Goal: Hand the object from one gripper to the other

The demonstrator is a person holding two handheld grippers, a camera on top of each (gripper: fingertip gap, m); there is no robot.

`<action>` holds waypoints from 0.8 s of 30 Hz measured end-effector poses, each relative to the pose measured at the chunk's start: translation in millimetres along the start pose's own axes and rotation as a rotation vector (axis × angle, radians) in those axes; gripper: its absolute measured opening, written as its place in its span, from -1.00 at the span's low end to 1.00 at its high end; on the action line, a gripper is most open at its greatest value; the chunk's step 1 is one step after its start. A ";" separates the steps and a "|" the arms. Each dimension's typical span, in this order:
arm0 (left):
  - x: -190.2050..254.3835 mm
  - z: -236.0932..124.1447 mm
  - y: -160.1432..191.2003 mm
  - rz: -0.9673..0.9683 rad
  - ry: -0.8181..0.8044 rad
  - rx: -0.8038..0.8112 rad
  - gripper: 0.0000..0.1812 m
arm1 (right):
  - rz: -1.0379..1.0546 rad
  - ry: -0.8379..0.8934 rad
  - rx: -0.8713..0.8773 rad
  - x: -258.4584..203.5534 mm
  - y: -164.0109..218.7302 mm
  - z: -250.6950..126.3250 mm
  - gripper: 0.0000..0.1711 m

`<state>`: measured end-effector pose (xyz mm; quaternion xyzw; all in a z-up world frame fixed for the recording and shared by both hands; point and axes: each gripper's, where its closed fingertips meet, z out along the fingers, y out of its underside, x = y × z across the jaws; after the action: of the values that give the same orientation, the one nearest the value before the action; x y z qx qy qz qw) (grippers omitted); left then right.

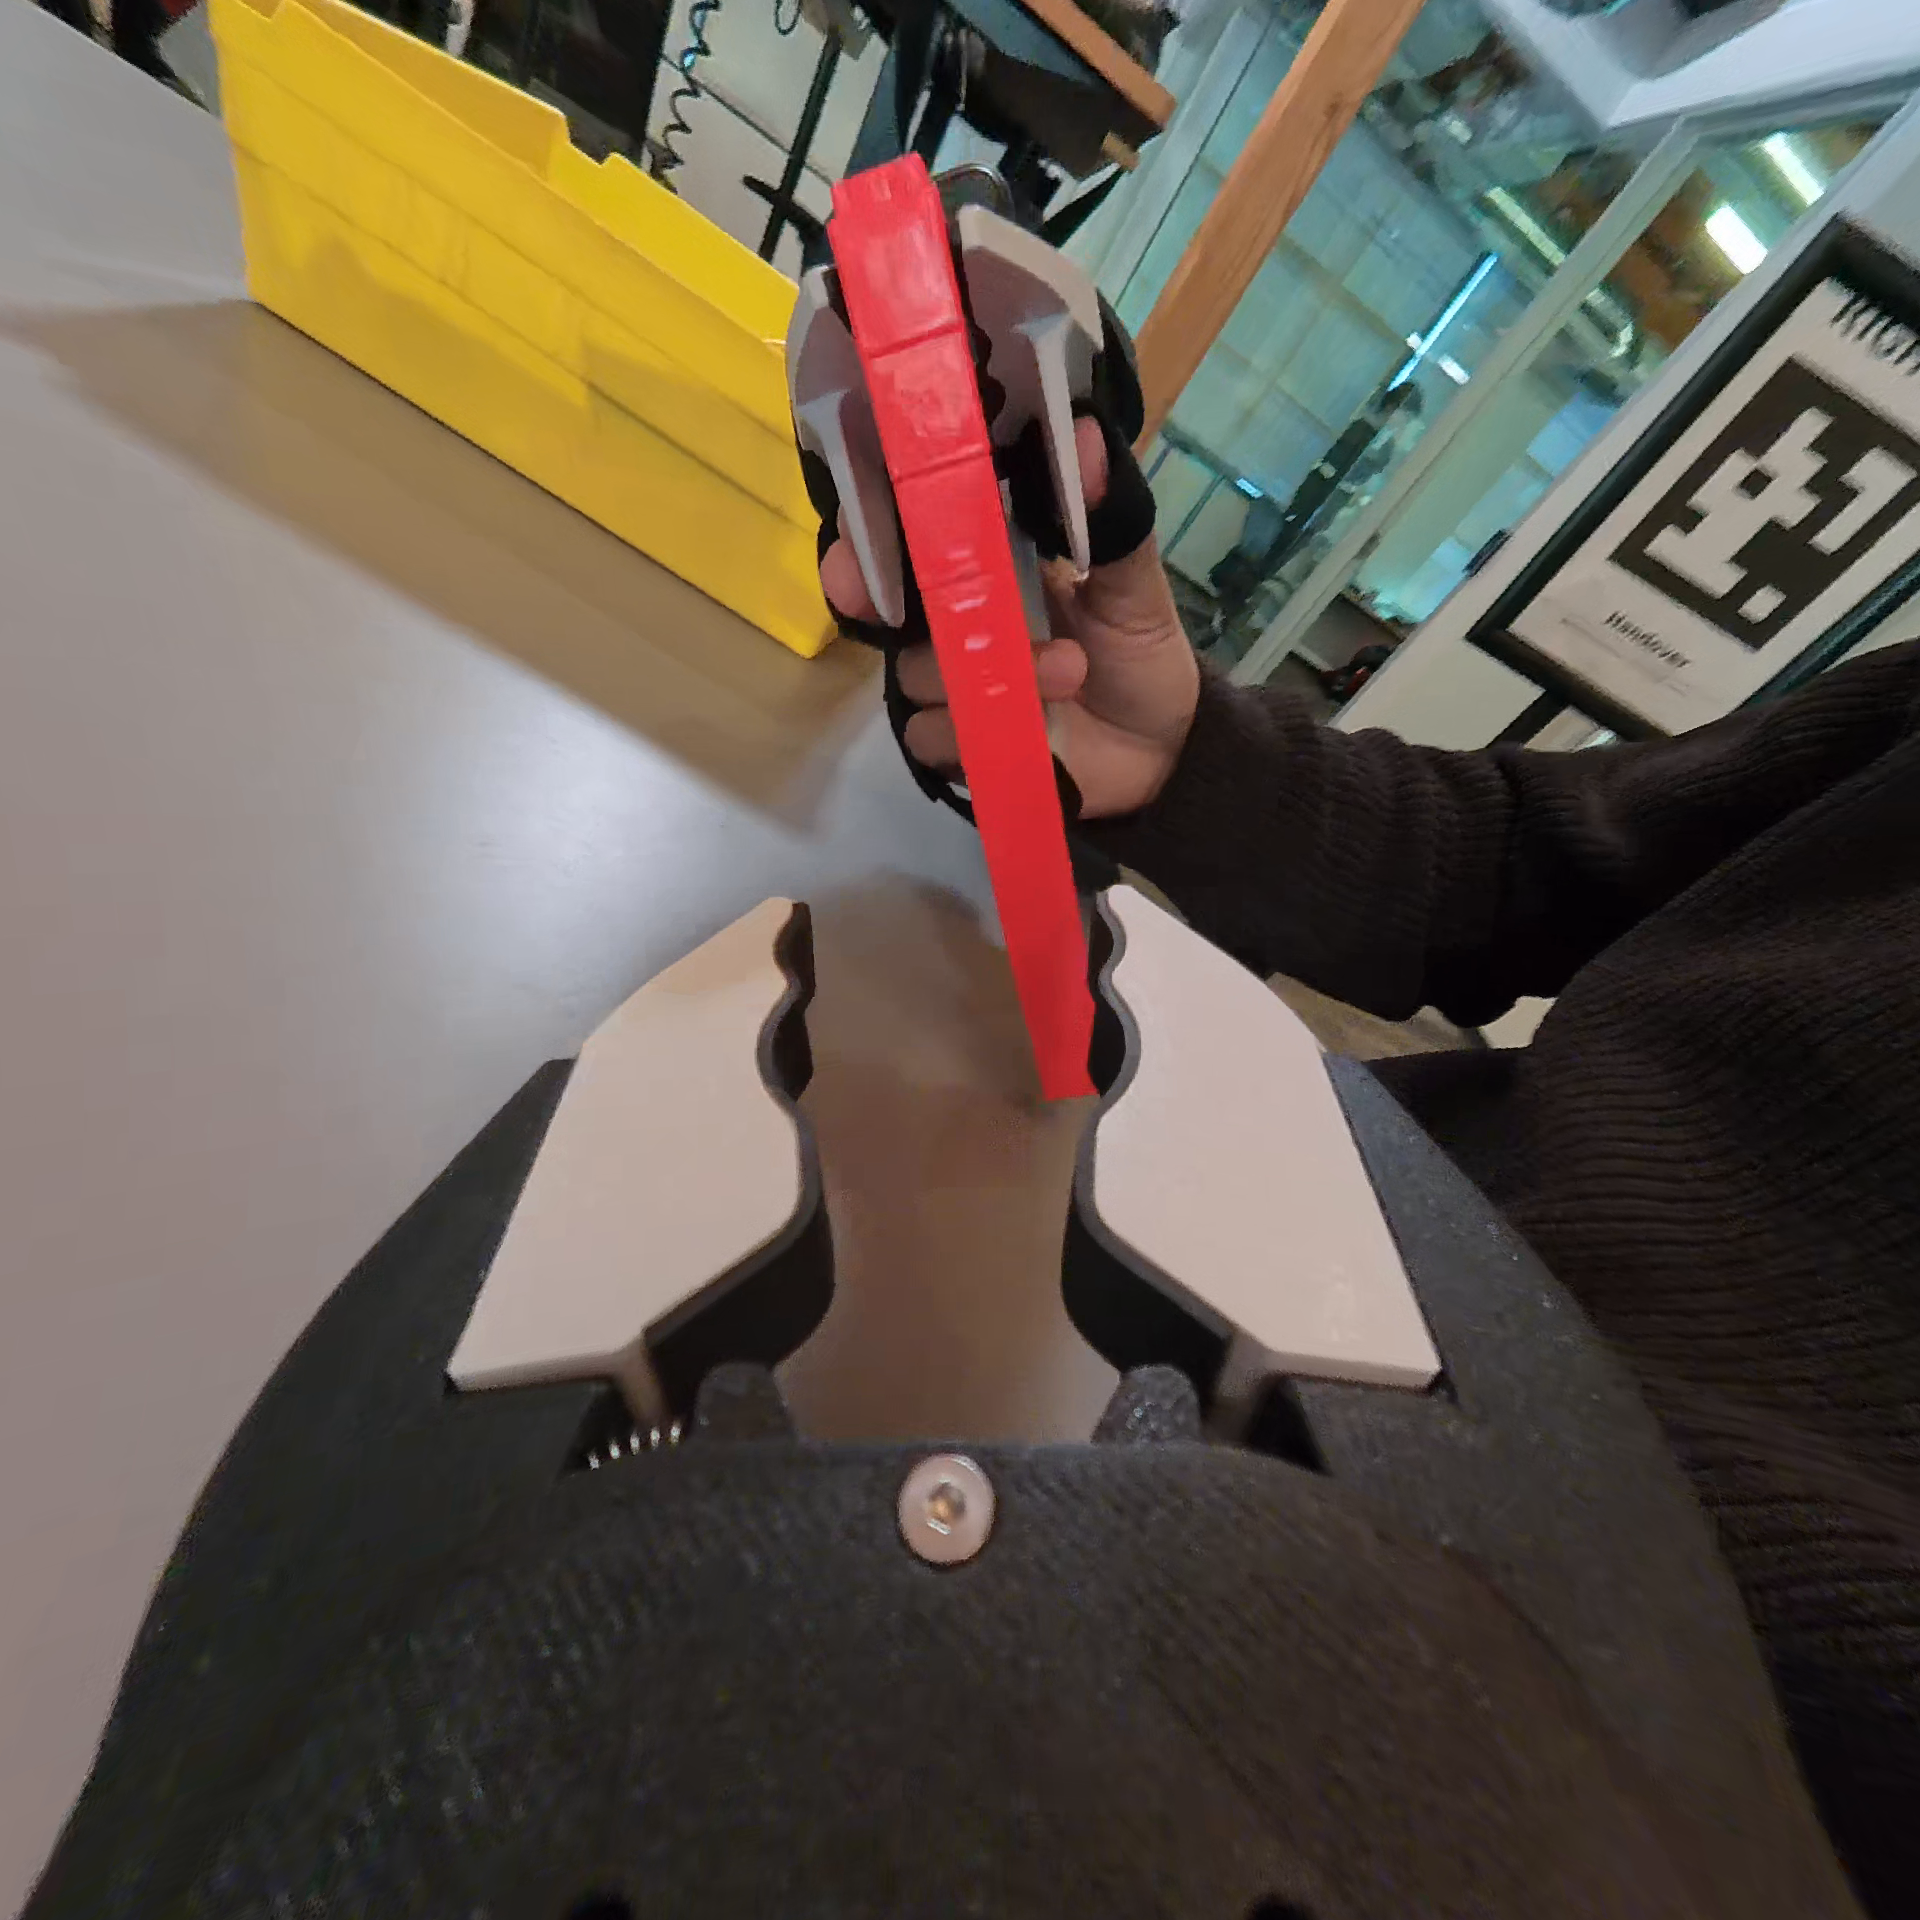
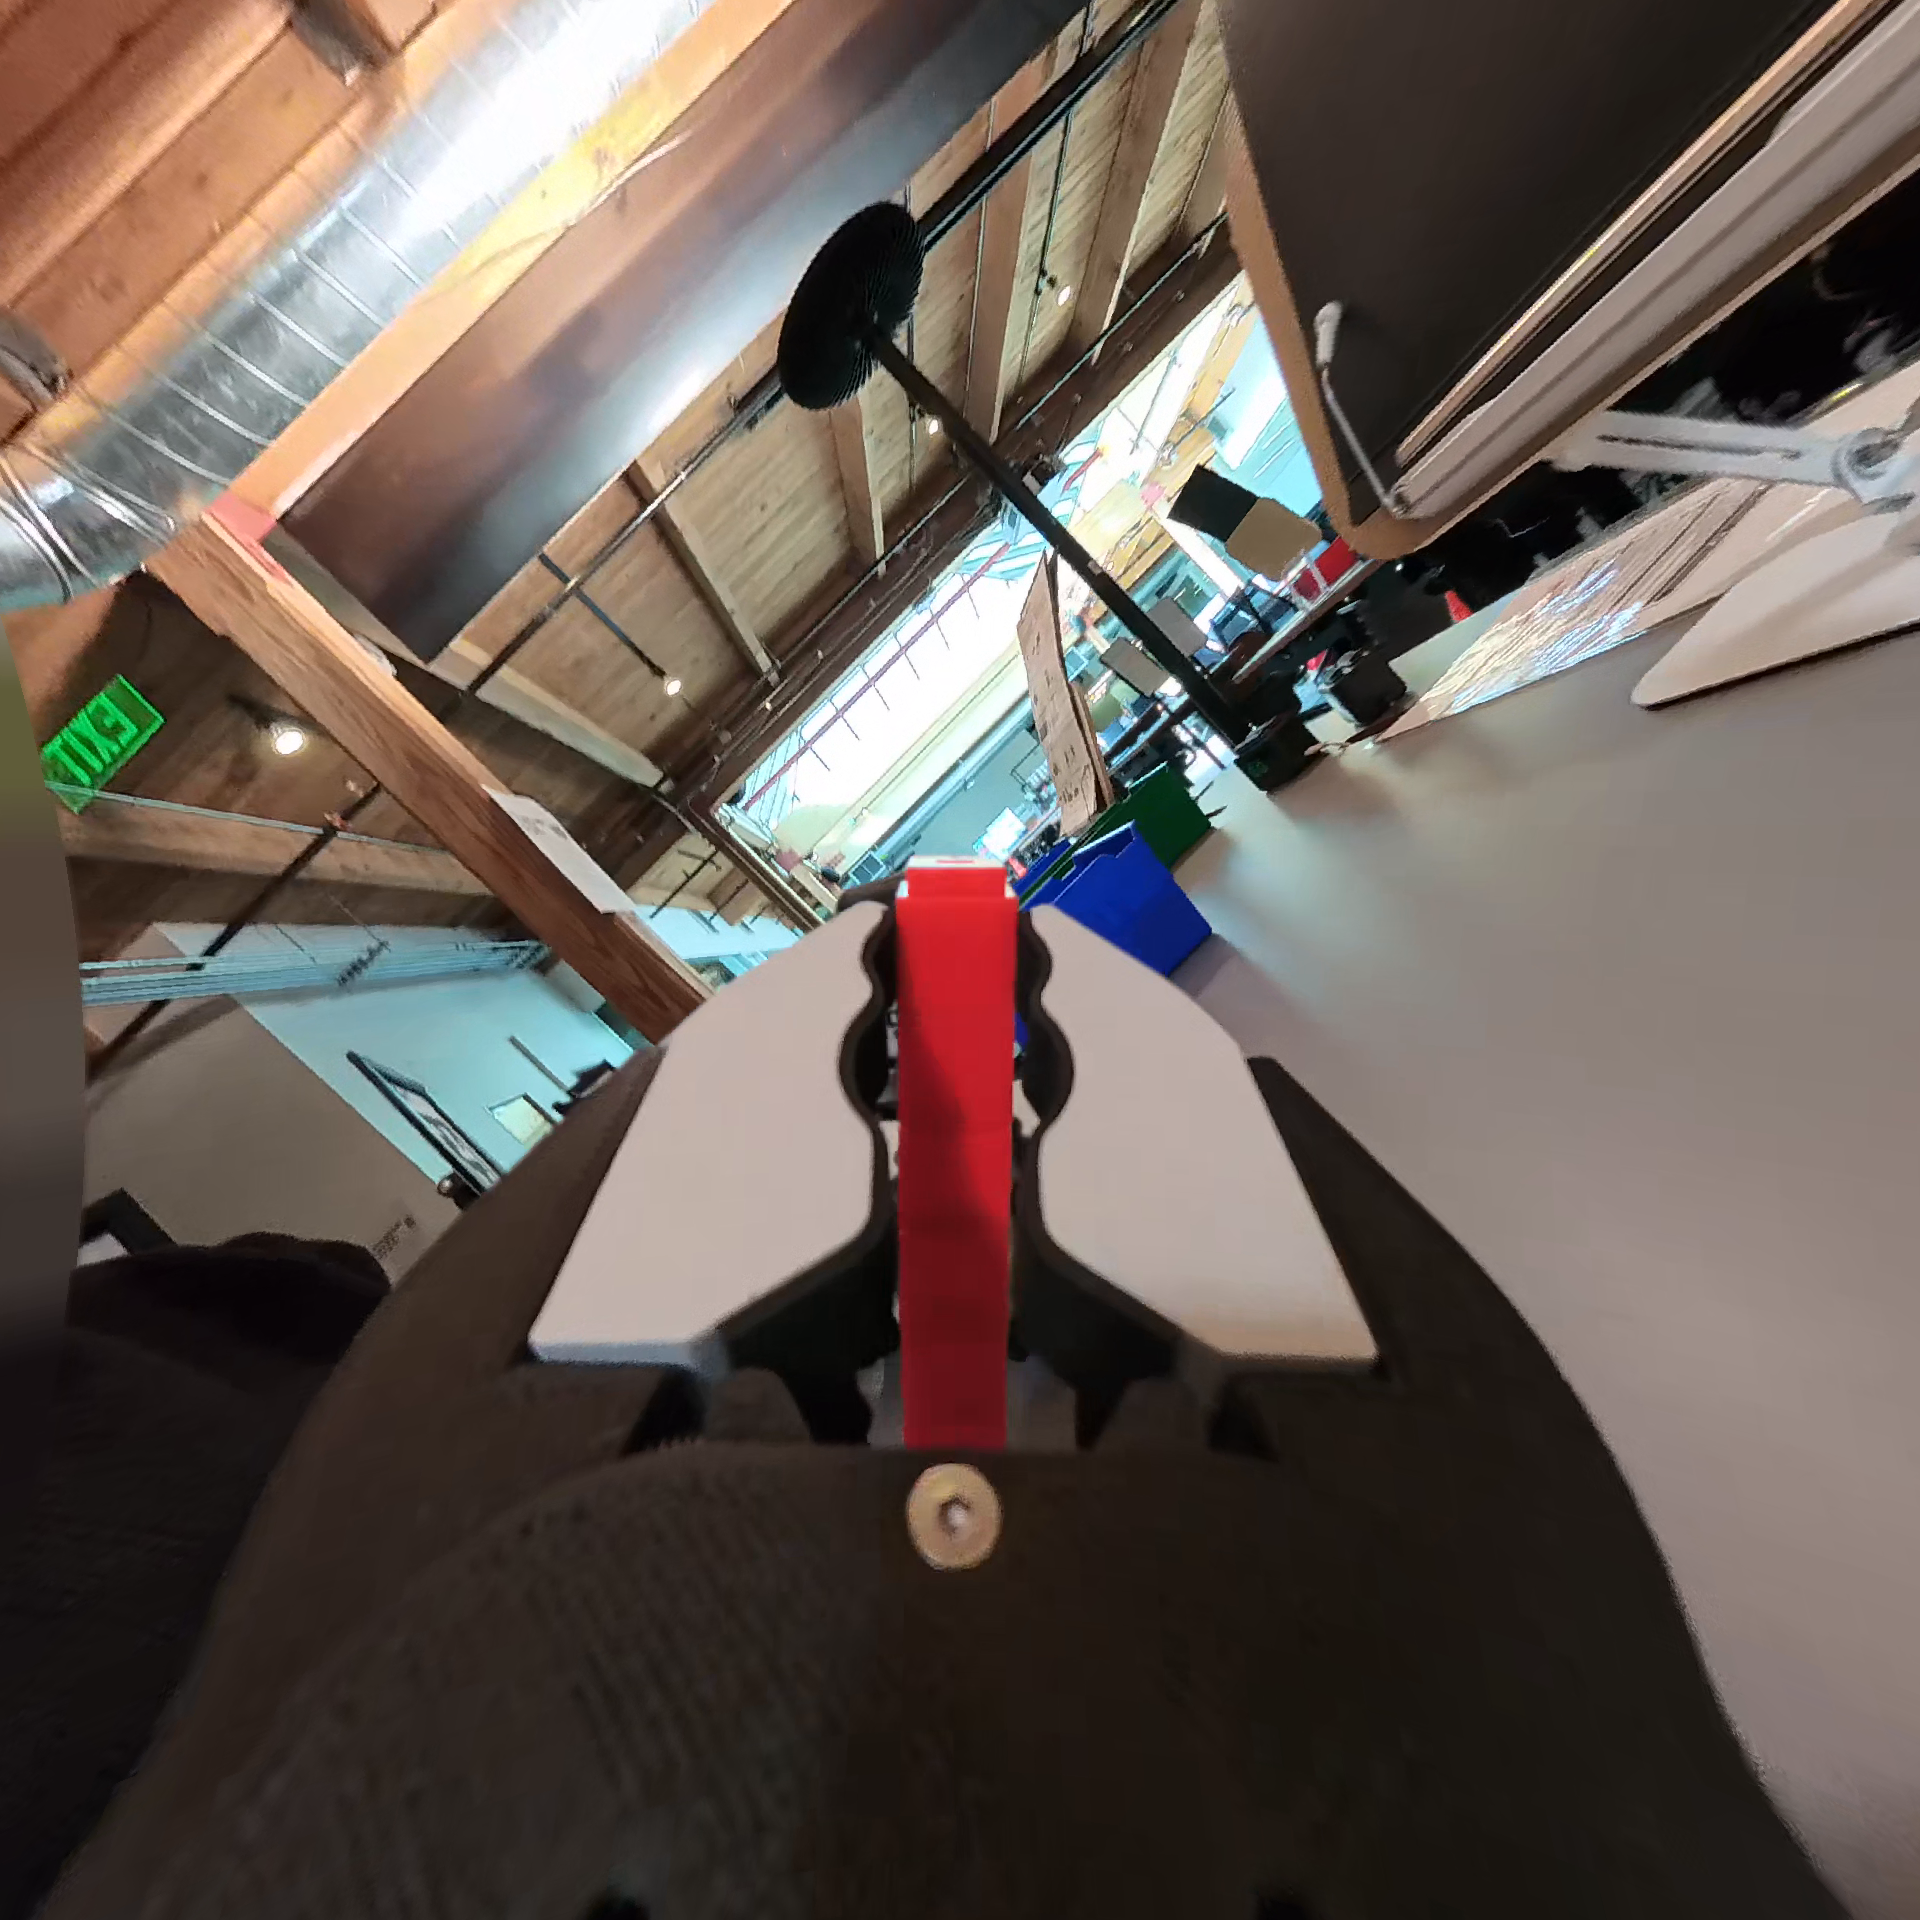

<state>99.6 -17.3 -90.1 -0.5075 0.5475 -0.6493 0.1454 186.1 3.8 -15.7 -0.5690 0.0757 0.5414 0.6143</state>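
Passing the red bar (image 1: 961,582) to my left gripper (image 1: 951,997).
My right gripper (image 2: 954,987) clamps it; left fingers gape, bar's near end beside the right finger. I'd centre it, then close.

There were two grippers (image 1: 951,925) (image 2: 954,940), one red bar (image 1: 961,582), one yellow bin (image 1: 499,343), one blue bin (image 2: 1127,914), one green bin (image 2: 1169,816) and one table (image 1: 260,831).

Bar (image 1: 961,582) between right tongs (image 1: 940,270); its end inside left tongs (image 1: 951,914); bin (image 1: 499,343) behind.
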 end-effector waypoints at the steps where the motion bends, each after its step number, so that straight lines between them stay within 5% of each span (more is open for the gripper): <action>1: -0.6 0.1 0.2 0.018 -0.015 -0.004 -0.43 | 0.007 0.004 0.012 1.3 -2.9 -2.2 -0.75; 14: 19.4 38.0 45.2 -0.129 -0.022 -0.233 -0.41 | -0.018 0.014 0.081 -2.7 -15.6 -6.6 -0.75; 24: 30.4 54.7 51.8 -0.201 -0.010 -0.226 -0.52 | 0.013 -0.032 0.122 -10.6 -17.8 -4.3 -0.75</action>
<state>112.0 -89.3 -125.6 -0.5759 0.5628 -0.5925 0.0244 197.5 -1.5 1.4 -0.5214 0.1024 0.5486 0.6455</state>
